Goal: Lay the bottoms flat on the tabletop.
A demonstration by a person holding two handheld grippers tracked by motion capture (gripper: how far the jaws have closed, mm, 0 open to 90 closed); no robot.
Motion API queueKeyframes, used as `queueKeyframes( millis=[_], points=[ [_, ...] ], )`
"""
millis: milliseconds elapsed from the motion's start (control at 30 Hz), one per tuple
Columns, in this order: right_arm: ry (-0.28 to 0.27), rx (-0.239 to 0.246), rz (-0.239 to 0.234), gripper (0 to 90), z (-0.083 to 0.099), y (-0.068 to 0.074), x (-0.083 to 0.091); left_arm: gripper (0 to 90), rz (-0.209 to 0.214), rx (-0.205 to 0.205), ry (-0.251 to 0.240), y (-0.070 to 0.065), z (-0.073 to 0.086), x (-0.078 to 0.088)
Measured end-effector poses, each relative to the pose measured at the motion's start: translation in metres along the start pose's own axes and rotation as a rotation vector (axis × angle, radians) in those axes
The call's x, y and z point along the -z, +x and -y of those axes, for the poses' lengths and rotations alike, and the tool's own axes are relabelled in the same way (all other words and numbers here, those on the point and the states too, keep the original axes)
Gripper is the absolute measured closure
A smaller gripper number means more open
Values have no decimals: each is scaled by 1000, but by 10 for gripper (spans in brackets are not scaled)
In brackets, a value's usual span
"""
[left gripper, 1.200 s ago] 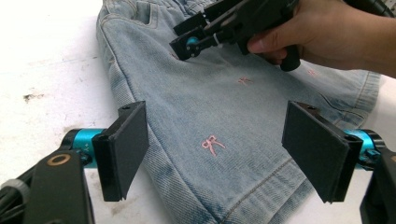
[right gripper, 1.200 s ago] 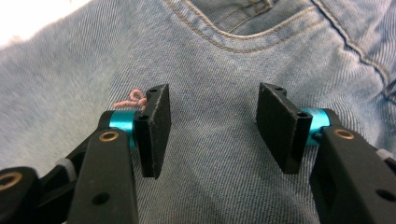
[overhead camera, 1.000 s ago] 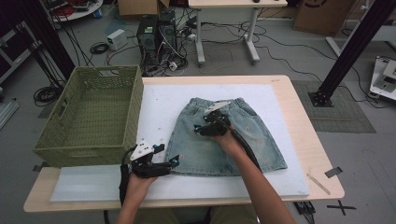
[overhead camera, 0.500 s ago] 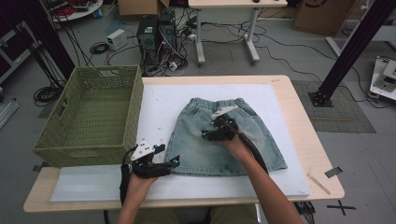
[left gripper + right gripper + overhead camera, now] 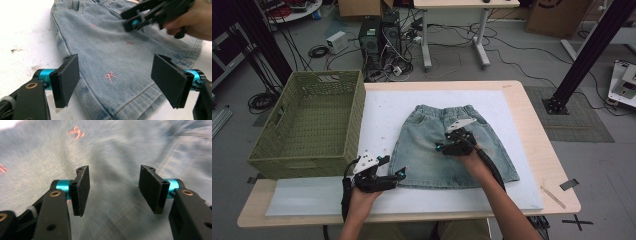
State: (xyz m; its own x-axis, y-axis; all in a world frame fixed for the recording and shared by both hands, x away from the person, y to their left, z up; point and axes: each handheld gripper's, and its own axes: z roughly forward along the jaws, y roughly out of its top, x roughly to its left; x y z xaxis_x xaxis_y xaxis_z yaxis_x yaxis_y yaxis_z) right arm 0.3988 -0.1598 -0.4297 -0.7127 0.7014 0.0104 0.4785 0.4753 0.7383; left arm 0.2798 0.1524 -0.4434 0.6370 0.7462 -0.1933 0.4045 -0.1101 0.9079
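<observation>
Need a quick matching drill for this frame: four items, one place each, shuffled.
Items:
1. denim skirt
2. green woven basket
3. left claw
4. right claw

Places:
A. at the skirt's bottom left hem corner
B. spread flat on the white mat
C. over the skirt's middle
D. table's left end

Pairs: 1-B, 2-D, 3-A, 4-C

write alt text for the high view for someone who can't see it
A denim skirt lies flat on a white mat on a wooden table. The right gripper hovers open over its middle, and the left gripper sits open at its near left corner. A green basket stands to the left.
</observation>
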Motion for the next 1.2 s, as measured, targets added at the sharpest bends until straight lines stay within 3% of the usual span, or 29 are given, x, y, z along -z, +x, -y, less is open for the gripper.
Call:
queueKeyframes(
  millis=[100,167,233,300,400,567,767,967,1100,1200],
  points=[
    [-4,3,48,486,11,-13,22,230,-4,-1,0,0,1,1],
    [47,15,114,502,20,-23,29,229,-9,5,-4,0,1,1],
    [102,14,150,498,31,-35,31,230,-13,6,-8,1,1,1],
    [130,-11,141,492,40,-45,32,229,-16,9,-8,1,0,1],
    [120,-32,114,490,46,-50,42,230,-13,26,-12,2,-1,0],
    [6,-89,121,396,59,-61,78,230,-12,24,-21,1,-2,0],
    [-89,-91,152,281,73,-61,110,224,-23,40,-48,-3,-6,1],
    [-127,-113,177,218,73,-57,116,224,-22,10,-51,-4,-12,-1],
    [-136,-124,167,217,72,-57,115,224,-40,8,-74,-5,-13,-2],
    [-144,-138,154,217,72,-56,117,224,-45,17,-62,-4,-14,-5]
  ],
)
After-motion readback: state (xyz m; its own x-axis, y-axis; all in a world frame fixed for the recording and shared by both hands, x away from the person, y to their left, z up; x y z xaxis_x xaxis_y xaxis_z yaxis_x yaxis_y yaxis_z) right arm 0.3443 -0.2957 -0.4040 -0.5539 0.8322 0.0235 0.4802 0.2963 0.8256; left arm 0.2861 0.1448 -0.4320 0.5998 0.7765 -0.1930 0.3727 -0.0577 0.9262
